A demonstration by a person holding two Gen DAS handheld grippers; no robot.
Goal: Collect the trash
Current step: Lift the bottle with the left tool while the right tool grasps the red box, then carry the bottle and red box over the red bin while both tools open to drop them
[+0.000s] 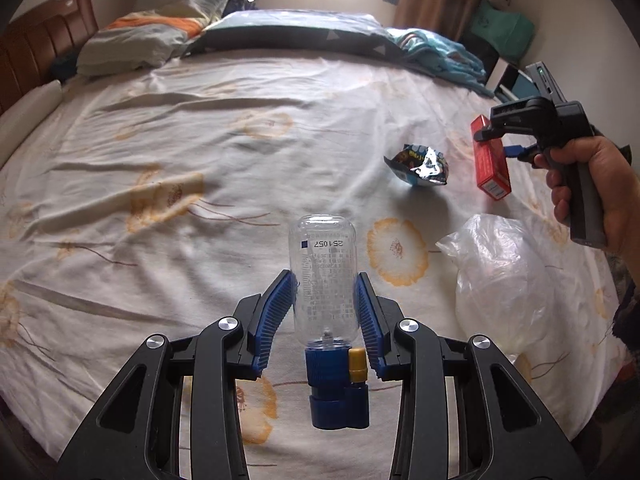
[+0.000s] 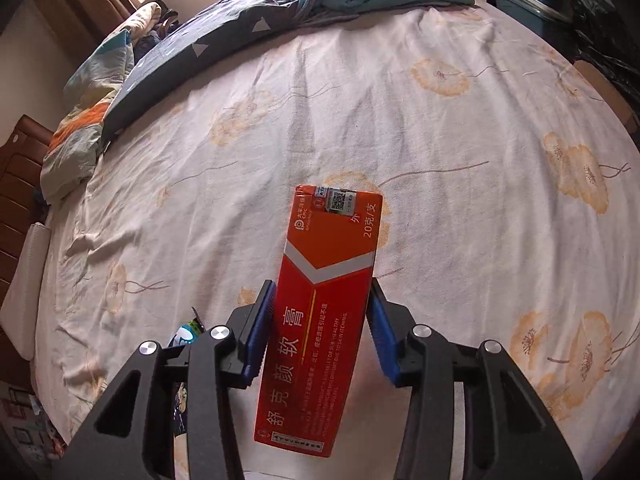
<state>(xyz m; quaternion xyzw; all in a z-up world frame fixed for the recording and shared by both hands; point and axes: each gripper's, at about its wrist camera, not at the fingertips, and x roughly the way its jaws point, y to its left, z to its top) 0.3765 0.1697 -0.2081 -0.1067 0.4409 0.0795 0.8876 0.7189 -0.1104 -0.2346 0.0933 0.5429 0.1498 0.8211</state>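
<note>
Both tongs are loaded. From the left: the left gripper has its blue ribbed pads pressed against the sides of a clear plastic bottle, whose blue cap points back toward the camera at six o'clock and whose base points to twelve, above the flowered bedsheet. At two o'clock from the bottle lies a crumpled snack wrapper, not yet picked up, and at three o'clock a clear plastic bag sits slumped on the sheet. Farther right, the right gripper pinches a red ointment box across its width, the box running from six toward twelve o'clock in its own camera.

Likely trouble: the bottle is smooth and round, so a slack squeeze could let it slide out or roll. The box is thin card and may crush or pivot. The bag's mouth looks collapsed, so either piece could miss it and land on the sheet.
</note>
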